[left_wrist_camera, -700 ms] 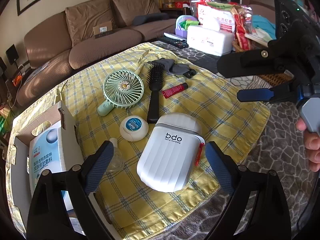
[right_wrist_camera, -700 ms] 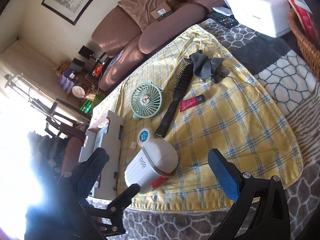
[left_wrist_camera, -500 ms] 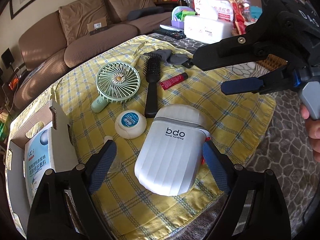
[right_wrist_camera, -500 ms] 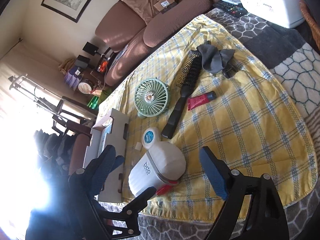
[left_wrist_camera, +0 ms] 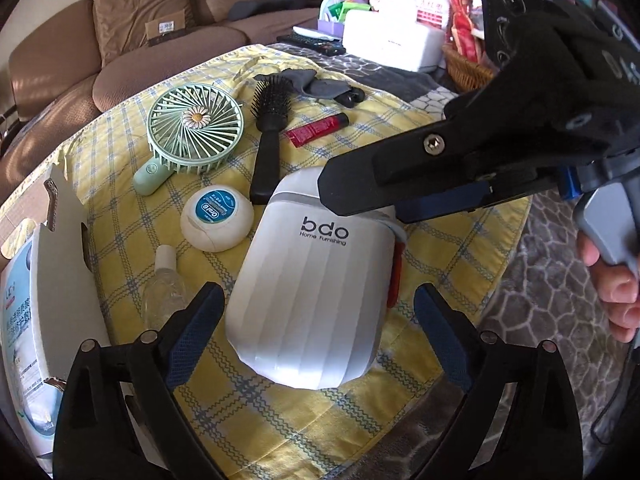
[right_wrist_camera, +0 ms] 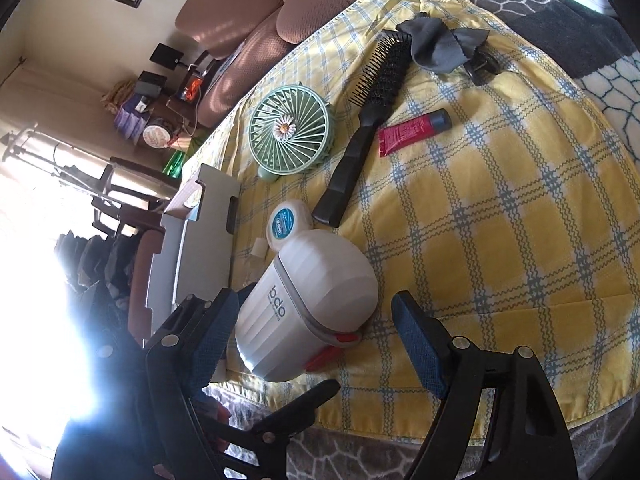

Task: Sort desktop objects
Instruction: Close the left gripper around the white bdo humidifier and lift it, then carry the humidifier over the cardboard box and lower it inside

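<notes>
A white ribbed bin marked "bdo" (left_wrist_camera: 316,280) lies on its side on the yellow checked cloth (left_wrist_camera: 440,128), with a red catch on its right flank. My left gripper (left_wrist_camera: 316,332) is open and straddles the bin's near end; a small gap shows at each pad. My right gripper (left_wrist_camera: 360,208) comes in from the right and hovers over the bin's lid end, held by a person's hand (left_wrist_camera: 612,280). In the right wrist view the bin (right_wrist_camera: 308,300) sits between the wide-open right gripper (right_wrist_camera: 318,344), pads clear of it.
Beyond the bin lie a green hand fan (left_wrist_camera: 196,128), black hairbrush (left_wrist_camera: 268,136), red tube (left_wrist_camera: 318,130), round floss case (left_wrist_camera: 216,216), clear spray bottle (left_wrist_camera: 164,280) and grey cloth (left_wrist_camera: 316,84). A cardboard box (left_wrist_camera: 60,260) stands left. A tissue box (left_wrist_camera: 392,44) and wicker basket (left_wrist_camera: 468,68) sit behind.
Both grippers have closed in on the bin. The right gripper swung left across the left wrist view until its fingers hang over the lid end. Nothing on the cloth moved.
</notes>
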